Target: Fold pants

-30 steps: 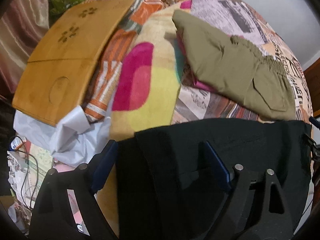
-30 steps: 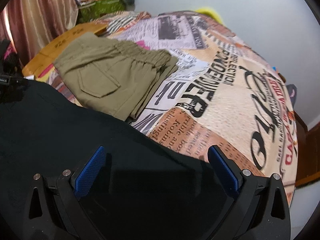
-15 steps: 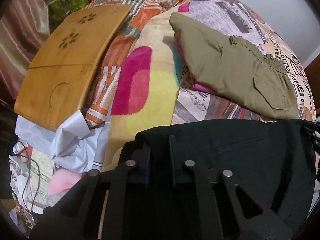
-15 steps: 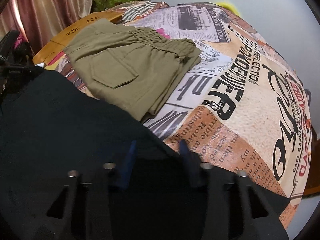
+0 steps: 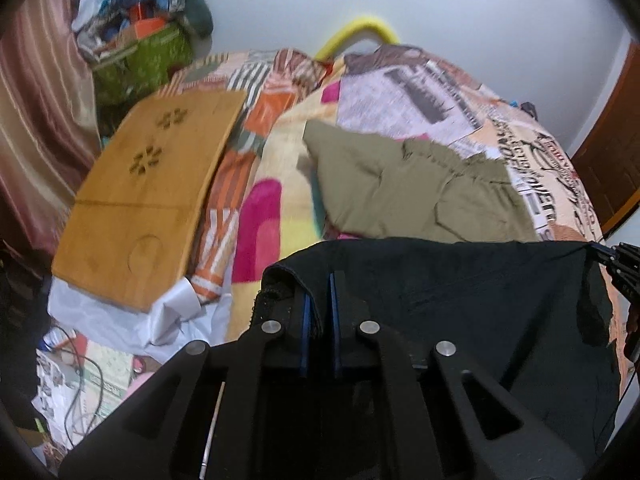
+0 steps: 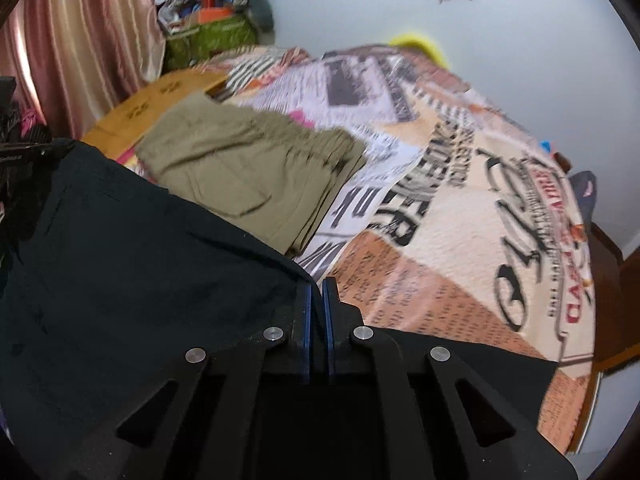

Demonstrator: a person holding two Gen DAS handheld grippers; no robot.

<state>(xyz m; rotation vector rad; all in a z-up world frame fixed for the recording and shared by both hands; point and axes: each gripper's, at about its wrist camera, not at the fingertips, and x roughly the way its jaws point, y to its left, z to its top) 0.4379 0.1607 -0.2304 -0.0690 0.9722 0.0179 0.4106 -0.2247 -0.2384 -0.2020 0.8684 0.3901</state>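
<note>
Black pants (image 5: pixel 480 300) hang stretched between both grippers above the bed, the edge pulled taut. My left gripper (image 5: pixel 320 280) has its jaws closing on one corner, with black fabric pinched between the blue pads. My right gripper (image 6: pixel 316 288) has its jaws closing on the other corner of the black pants (image 6: pixel 140 260), cloth between its pads too. The right gripper's tip (image 5: pixel 616 256) shows at the far right of the left wrist view. Folded olive pants (image 5: pixel 408 188) (image 6: pixel 248 168) lie on the bed just beyond the black ones.
A newspaper-print bedspread (image 6: pixel 460 220) covers the bed. A wooden lap board (image 5: pixel 140 200) lies along its left side, with a green bag of clutter (image 5: pixel 140 60) behind it. Cables and papers (image 5: pixel 80 380) lie on the floor at left. A brown door (image 5: pixel 608 168) stands at right.
Both grippers went from wide open to closed on the black pants' edge, then rose and lifted it; more of the wall and room shows now.
</note>
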